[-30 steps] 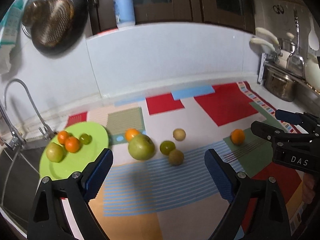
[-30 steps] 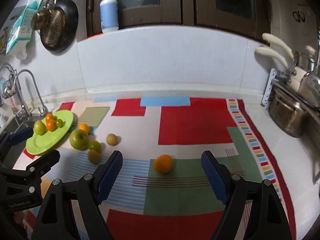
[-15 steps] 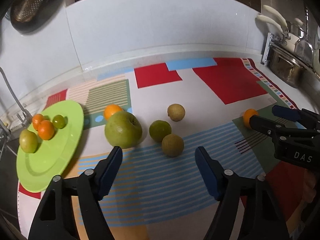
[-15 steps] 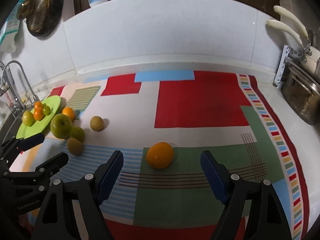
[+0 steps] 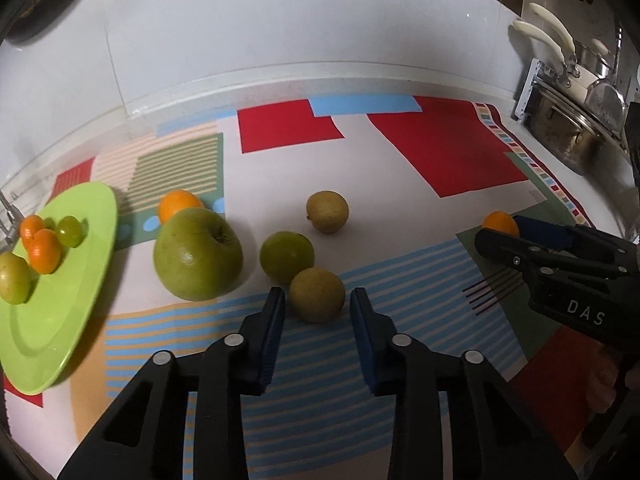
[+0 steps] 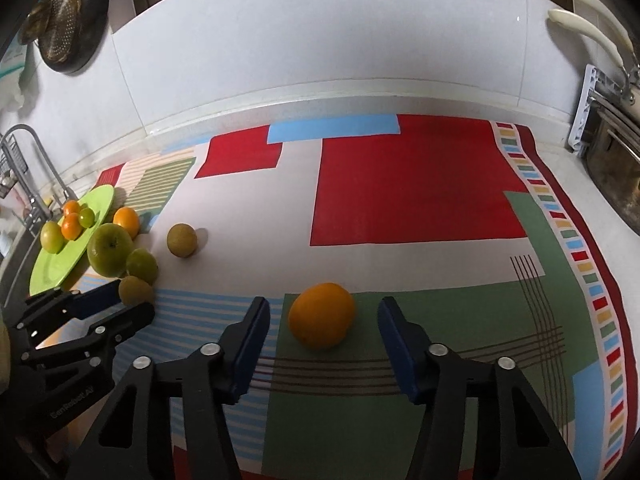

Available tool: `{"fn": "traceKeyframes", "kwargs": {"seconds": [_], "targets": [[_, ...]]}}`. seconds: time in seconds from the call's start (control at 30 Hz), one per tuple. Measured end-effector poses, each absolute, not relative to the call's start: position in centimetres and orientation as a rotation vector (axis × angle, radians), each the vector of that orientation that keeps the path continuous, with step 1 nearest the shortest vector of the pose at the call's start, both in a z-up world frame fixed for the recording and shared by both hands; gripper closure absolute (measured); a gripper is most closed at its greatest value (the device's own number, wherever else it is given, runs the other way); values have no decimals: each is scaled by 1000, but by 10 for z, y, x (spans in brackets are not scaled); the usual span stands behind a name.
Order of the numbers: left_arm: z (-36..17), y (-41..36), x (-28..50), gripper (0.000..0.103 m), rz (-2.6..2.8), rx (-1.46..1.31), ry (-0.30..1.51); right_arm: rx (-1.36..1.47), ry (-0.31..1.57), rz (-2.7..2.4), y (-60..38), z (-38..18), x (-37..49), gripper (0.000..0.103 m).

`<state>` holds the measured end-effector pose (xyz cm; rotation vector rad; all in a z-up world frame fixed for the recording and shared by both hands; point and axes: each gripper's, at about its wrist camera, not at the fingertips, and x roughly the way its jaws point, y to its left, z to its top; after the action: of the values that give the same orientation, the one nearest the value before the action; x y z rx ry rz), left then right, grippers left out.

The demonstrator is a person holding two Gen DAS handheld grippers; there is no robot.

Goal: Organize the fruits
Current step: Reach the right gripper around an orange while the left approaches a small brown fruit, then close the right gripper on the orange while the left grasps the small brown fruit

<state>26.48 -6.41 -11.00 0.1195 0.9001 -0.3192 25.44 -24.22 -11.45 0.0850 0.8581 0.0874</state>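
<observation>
Left gripper (image 5: 317, 306) low over the patterned mat (image 5: 280, 160), jaws apart though narrowed, flanking a brownish-green round fruit (image 5: 317, 294) without visibly touching it. Just behind that fruit, touching or nearly so, a green lime-like fruit (image 5: 287, 256). Farther back and slightly right, apart from both, a second brownish-green round fruit (image 5: 327, 211). To the left, a large green apple (image 5: 198, 253), stem dimple turned up and right, with a small orange (image 5: 178, 205) just behind it, partly hidden.

At far left, a lime-green plate (image 5: 52, 340) on the mat near the sink edge, holding four pieces in its far part: two small oranges (image 5: 40, 245) pressed together, a small green fruit (image 5: 70, 231) just right of them, and a yellowish-green fruit (image 5: 14, 278) nearer, at the frame's edge.

Right gripper (image 6: 320, 330) also low over the mat, jaws spread wide, well clear on either side of a lone orange (image 6: 322, 315) resting on the green patch, well apart from the other fruit. From the left wrist view, the same orange half-hidden behind the blue pad of that gripper at the right.

Along the far side, a white tiled backsplash (image 6: 320, 40). At far right, steel pots (image 5: 568, 136) and cream-handled utensils (image 5: 548, 36) on a rack. At upper left, a hanging dark pan with a strainer (image 6: 66, 26), and a curved faucet (image 6: 44, 160) over the sink.
</observation>
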Motion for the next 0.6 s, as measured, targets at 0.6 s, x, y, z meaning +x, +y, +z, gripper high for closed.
{"fn": "traceKeyframes", "kwargs": {"seconds": [0.6], "targets": [[-89,-59,248,75,-315,120,825,96,832,153,-230,-98,237,68]]}}
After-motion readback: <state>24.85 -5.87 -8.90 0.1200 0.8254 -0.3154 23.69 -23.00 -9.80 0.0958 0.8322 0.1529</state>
